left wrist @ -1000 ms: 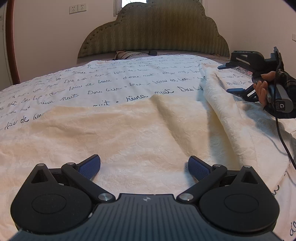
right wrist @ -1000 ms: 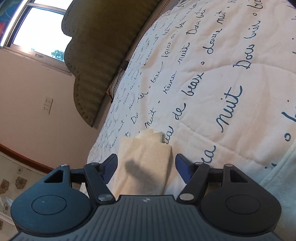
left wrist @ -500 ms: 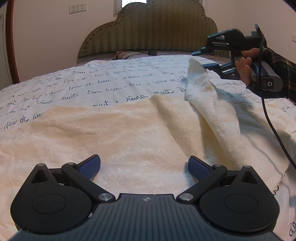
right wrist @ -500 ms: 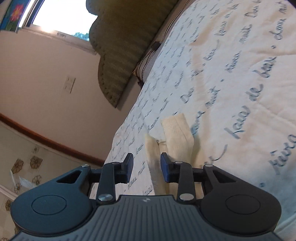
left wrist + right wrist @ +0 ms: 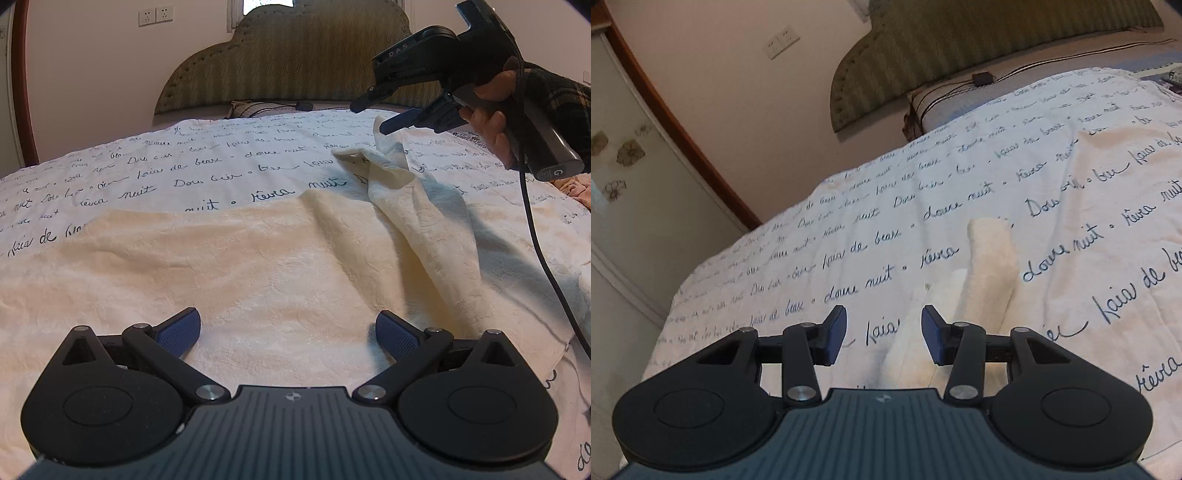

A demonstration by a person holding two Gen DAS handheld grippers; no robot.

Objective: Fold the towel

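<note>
A cream towel (image 5: 258,266) lies spread on the bed, and my left gripper (image 5: 288,332) rests open just above its near part with nothing between the fingers. The towel's right corner (image 5: 391,155) is pulled up into a ridge and folded over toward the far side. My right gripper (image 5: 369,117), held by a hand (image 5: 491,125), hovers just above that corner with its jaws apart. In the right wrist view the right gripper (image 5: 884,332) is open, and the folded towel corner (image 5: 990,254) lies on the bedspread ahead, slightly right of the gap.
The white bedspread (image 5: 184,173) with dark handwriting covers the bed. A padded green headboard (image 5: 295,55) and a pillow (image 5: 258,109) sit at the far end. A black cable (image 5: 535,240) hangs from the right gripper across the towel's right side.
My right gripper closed on the towel's right corner, lifted it and carried it up and leftward, then opened and let it go. My left gripper has not moved.
</note>
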